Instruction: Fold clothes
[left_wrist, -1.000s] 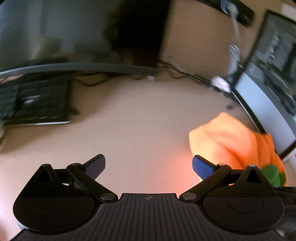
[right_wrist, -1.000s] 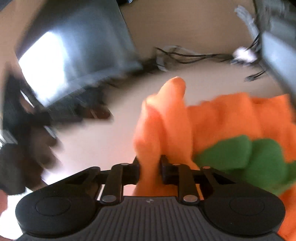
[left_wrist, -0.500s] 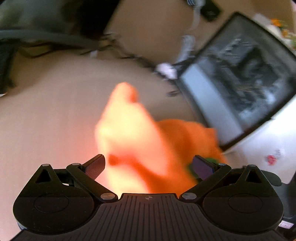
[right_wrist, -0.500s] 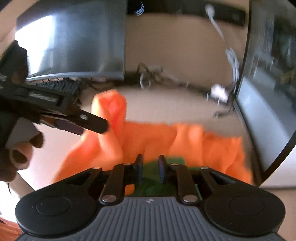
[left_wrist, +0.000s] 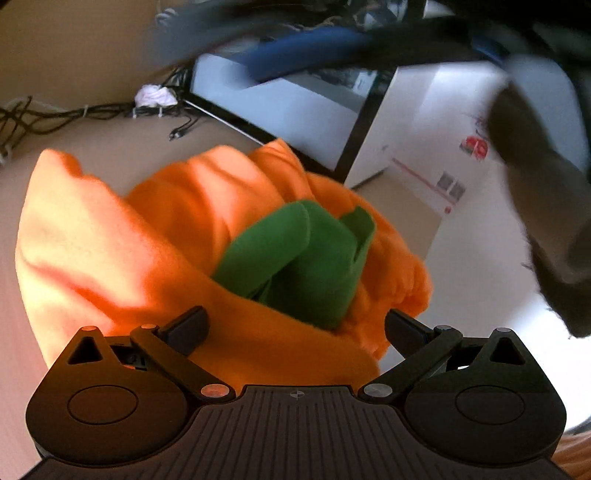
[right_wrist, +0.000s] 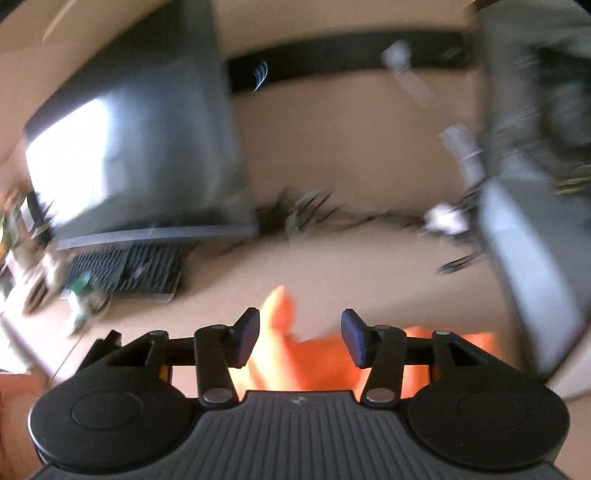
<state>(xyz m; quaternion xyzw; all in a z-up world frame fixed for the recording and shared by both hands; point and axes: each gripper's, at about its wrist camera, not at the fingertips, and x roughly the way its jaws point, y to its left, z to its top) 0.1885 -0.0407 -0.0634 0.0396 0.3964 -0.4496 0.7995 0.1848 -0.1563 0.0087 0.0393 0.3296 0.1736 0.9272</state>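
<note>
An orange fleece garment (left_wrist: 155, 229) with a green lining (left_wrist: 295, 258) lies bunched on the tan desk (left_wrist: 92, 147). My left gripper (left_wrist: 295, 326) is open right over the heap, its wide jaws to either side of the cloth and not pressing on it. In the blurred right wrist view the same orange garment (right_wrist: 280, 347) shows low behind my right gripper (right_wrist: 299, 338). That gripper's jaws are opening, with no cloth pinched between them and the garment lying below and beyond.
A monitor (left_wrist: 295, 107) and a white box (left_wrist: 443, 166) stand close behind the garment, with loose cables (left_wrist: 55, 118) to the left. In the right wrist view, a second monitor (right_wrist: 129, 155), a keyboard (right_wrist: 129, 269) and cables (right_wrist: 314, 210) sit further back.
My right gripper has let go of the orange garment and lifted away from it. My left gripper swung across to the heap, which now fills its view.
</note>
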